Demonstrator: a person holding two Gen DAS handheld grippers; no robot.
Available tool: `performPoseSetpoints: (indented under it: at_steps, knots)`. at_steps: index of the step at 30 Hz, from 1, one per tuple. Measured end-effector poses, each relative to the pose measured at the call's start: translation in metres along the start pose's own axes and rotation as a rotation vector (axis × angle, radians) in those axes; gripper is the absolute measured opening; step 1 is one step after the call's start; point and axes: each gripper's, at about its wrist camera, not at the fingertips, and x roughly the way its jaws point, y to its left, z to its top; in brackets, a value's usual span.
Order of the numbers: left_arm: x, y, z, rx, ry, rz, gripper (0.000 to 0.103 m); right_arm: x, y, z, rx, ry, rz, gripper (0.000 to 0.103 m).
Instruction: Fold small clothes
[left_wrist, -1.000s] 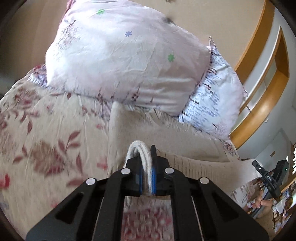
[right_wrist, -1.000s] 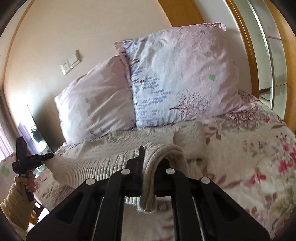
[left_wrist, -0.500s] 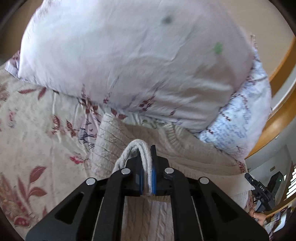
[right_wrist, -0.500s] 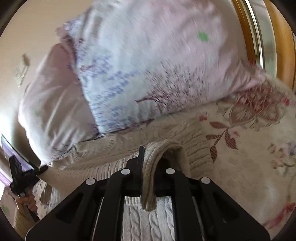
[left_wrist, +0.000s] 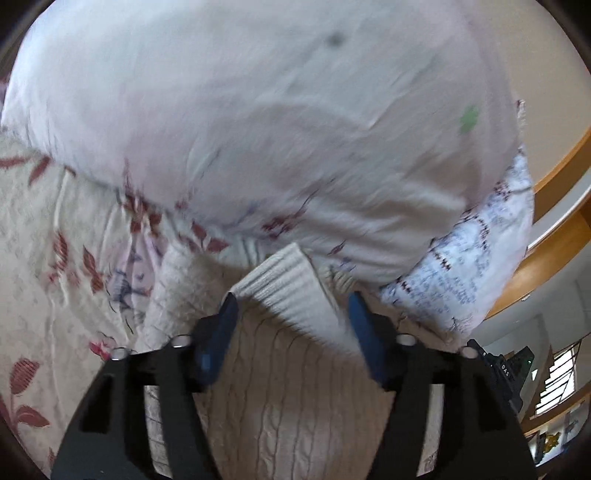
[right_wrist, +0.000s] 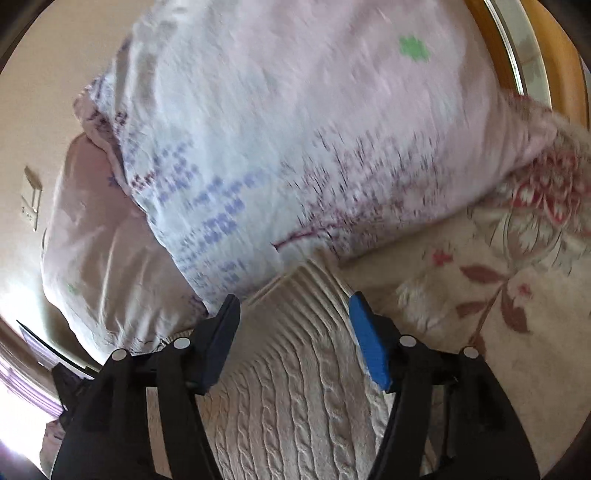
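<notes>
A cream cable-knit sweater (left_wrist: 280, 398) lies on the flowered bedspread (left_wrist: 44, 258), its ribbed hem (left_wrist: 291, 291) folded up against the pillows. My left gripper (left_wrist: 291, 306) is open, its jaws wide apart on either side of the ribbed hem, holding nothing. In the right wrist view the same sweater (right_wrist: 295, 391) lies flat under my right gripper (right_wrist: 293, 302), which is also open and empty, with the ribbed edge (right_wrist: 314, 291) between its blue-padded fingers (right_wrist: 369, 347).
Two pale flowered pillows (left_wrist: 277, 129) (right_wrist: 314, 147) stand just beyond the sweater against the wall. A wooden frame (left_wrist: 554, 236) curves at the right. The other gripper (left_wrist: 506, 373) shows at the lower right of the left wrist view. A wall switch (right_wrist: 31, 199) is at left.
Both grippers have opened and let go of the sweater's edge, which now lies laid over near the pillows. Both have moved forward and down toward the pillows.
</notes>
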Motion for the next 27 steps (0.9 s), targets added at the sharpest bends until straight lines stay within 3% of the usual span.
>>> performPoseSetpoints:
  at_steps: [3,5,7,13,17,19,26,27]
  knots:
    - [-0.021,-0.008,-0.004,0.059,-0.039,0.003,0.070,-0.021,0.001,-0.005,-0.045,-0.016,-0.022,0.062]
    - [-0.036,-0.011,-0.012,0.114,-0.043,0.025,0.068,-0.036,-0.004,-0.014,-0.090,-0.011,-0.072,0.051]
    - [-0.046,-0.011,-0.021,0.166,-0.036,0.071,0.060,-0.049,-0.012,-0.025,-0.125,0.013,-0.128,0.040]
    - [-0.048,-0.004,-0.050,0.249,0.040,0.166,0.045,-0.060,-0.035,-0.053,-0.153,0.083,-0.169,0.034]
    - [-0.047,0.007,-0.064,0.253,0.077,0.189,0.037,-0.053,-0.029,-0.063,-0.220,0.101,-0.214,0.027]
    - [-0.041,0.012,-0.068,0.249,0.096,0.200,0.027,-0.048,-0.023,-0.065,-0.259,0.110,-0.239,0.025]
    - [-0.038,0.014,-0.074,0.244,0.100,0.201,0.022,-0.036,-0.012,-0.069,-0.383,0.145,-0.319,0.026]
    - [-0.038,0.015,-0.075,0.245,0.101,0.200,0.018,-0.036,-0.011,-0.070,-0.396,0.146,-0.324,0.020]
